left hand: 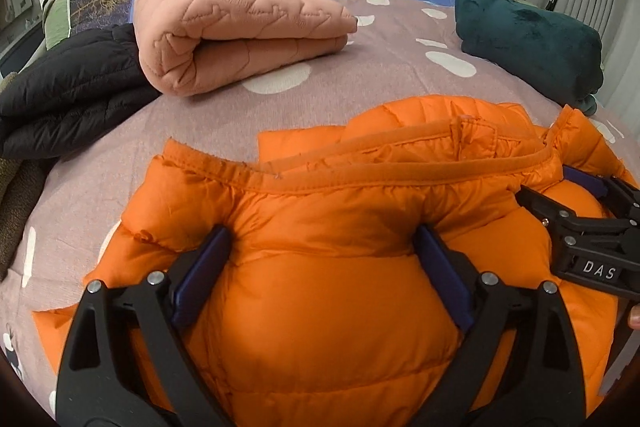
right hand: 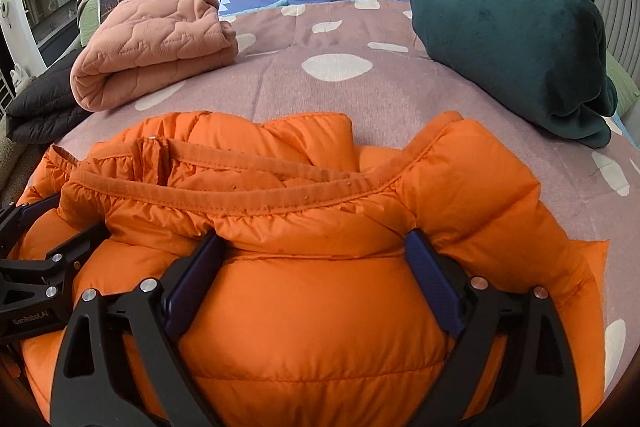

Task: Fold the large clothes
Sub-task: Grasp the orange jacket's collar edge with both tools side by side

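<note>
The orange puffer jacket (left hand: 320, 287) lies bunched on the bed (left hand: 224, 115), its bound hem edge turned up on the far side, and both grippers press into its padding side by side. The left gripper (left hand: 324, 239) has its fingers spread wide with a bulge of the jacket swelling between them, and the right gripper (right hand: 316, 243) just beside it is equally wide around another bulge. Beyond the jacket lie a folded pink quilted blanket (left hand: 240, 27), a black jacket (left hand: 68, 83) and a dark green fleece bundle (right hand: 516, 55).
</note>
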Tool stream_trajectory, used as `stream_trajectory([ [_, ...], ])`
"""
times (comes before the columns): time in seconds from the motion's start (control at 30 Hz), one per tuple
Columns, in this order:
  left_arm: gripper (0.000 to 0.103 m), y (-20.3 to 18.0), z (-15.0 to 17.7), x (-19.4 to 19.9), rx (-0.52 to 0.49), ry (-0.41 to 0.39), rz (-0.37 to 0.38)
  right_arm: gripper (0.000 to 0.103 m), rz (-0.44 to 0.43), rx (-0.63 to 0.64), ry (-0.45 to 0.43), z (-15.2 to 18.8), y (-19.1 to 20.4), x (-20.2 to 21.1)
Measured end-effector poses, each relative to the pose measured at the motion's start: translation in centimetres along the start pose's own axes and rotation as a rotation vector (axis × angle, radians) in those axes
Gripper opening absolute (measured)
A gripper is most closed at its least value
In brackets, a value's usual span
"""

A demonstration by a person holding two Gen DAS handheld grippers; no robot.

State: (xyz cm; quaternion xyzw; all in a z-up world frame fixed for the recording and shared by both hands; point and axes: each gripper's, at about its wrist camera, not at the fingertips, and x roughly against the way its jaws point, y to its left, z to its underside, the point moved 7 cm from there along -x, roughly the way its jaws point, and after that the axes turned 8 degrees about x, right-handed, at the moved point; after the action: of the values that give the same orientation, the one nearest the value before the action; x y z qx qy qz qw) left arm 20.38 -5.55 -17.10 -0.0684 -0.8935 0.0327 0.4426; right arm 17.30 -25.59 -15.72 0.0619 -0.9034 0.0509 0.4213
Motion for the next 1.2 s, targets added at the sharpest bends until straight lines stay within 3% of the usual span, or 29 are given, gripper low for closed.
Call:
stream_trajectory([
  [0.67,0.096,0.1,0.0,-0.5,0.013,0.021,0.015,0.093,0.006,0.015,-0.011,-0.1,0.1,0.3],
  [0.77,0.094,0.4,0.0,1.6,0.076,0.02,0.073,0.092,0.046,0.038,-0.047,-0.3,0.2,3.2],
  [0.83,0.094,0.2,0.0,4.2,0.108,-0.02,0.148,0.092,0.005,0.019,-0.097,-0.1,0.6,6.0],
  [0.93,0.094,-0.6,0.4,7.3,0.068,-0.064,0.166,0.092,-0.06,-0.013,-0.142,0.5,1.3,9.0],
  [1.03,0.094,-1.6,1.4,7.9,0.05,-0.055,0.215,0.092,-0.05,-0.017,-0.081,2.0,2.0,8.1],
  [1.07,0.095,-1.9,2.0,7.3,0.045,-0.027,0.21,0.092,-0.043,-0.023,-0.052,2.7,1.9,6.8],
  [1.13,0.098,-1.7,3.4,4.8,0.016,0.021,0.126,0.094,-0.043,-0.019,-0.042,3.5,1.9,4.9],
  [1.2,0.098,-1.8,3.9,4.1,-0.026,-0.017,0.105,0.094,-0.02,0.005,-0.046,3.8,2.1,4.3],
])
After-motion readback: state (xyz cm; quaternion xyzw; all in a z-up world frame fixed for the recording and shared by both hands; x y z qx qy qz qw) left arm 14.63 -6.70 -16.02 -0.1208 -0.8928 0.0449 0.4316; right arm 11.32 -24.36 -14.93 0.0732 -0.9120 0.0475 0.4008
